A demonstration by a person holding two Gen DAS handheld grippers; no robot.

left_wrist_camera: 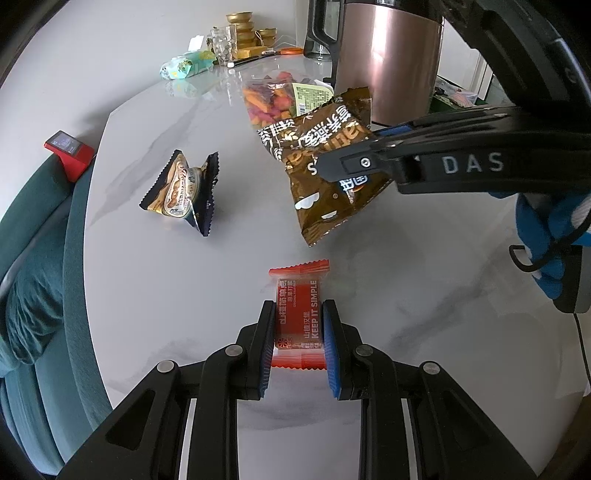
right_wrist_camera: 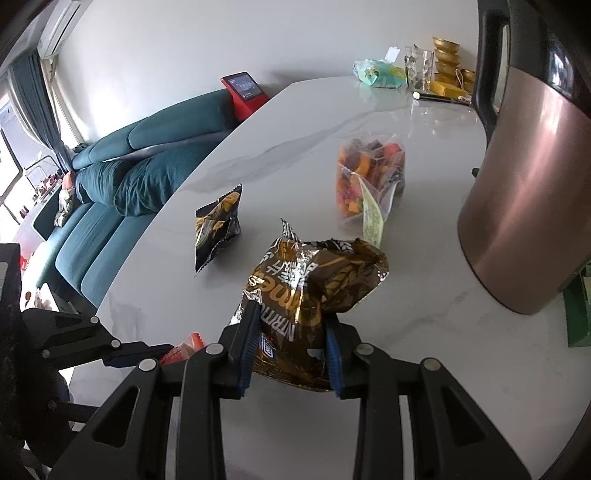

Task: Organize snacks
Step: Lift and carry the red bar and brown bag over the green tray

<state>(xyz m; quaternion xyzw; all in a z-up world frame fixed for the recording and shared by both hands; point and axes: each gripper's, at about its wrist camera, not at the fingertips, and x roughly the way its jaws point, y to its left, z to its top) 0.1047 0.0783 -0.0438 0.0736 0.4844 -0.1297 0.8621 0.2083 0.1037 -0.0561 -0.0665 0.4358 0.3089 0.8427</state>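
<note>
My left gripper (left_wrist_camera: 298, 314) is shut on a small red snack packet (left_wrist_camera: 300, 317), its blue pads pressing both long sides just above the white marble table (left_wrist_camera: 166, 295). My right gripper (right_wrist_camera: 291, 328) is shut on a crinkled brown snack bag (right_wrist_camera: 314, 284), held off the table; the left wrist view shows that brown snack bag (left_wrist_camera: 321, 173) hanging from the right gripper's fingers (left_wrist_camera: 354, 164). A dark blue and gold snack packet (left_wrist_camera: 183, 192) lies alone on the table to the left, the same dark packet (right_wrist_camera: 218, 229) showing in the right wrist view. A clear bag of colourful snacks (right_wrist_camera: 369, 177) stands further back.
A large copper-coloured kettle (right_wrist_camera: 524, 184) stands at the right. At the far end are gold bowls (left_wrist_camera: 242, 27), a glass (left_wrist_camera: 223, 46) and a green pouch (left_wrist_camera: 184, 64). A teal sofa (right_wrist_camera: 122, 177) and a red device (left_wrist_camera: 68, 151) lie past the table's left edge.
</note>
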